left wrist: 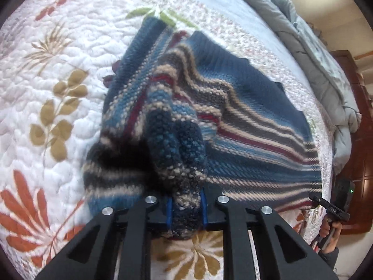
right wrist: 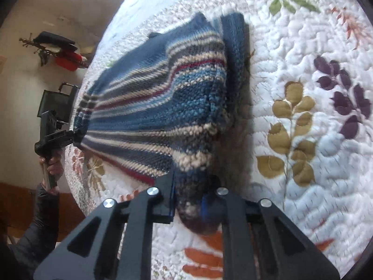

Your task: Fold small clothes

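The striped knit sweater (left wrist: 233, 116) lies on the flowery quilt (left wrist: 46, 70), with its near edge lifted up. The left gripper (left wrist: 186, 210) is pinching a bunch of that edge. The right gripper (right wrist: 187, 206) is pinching another bunch of the same edge, farther along. The sweater looks soft, thick and floppy, so it will likely sag in the middle. It is not slippery. Holding it by two corners seems best, so it folds flat.
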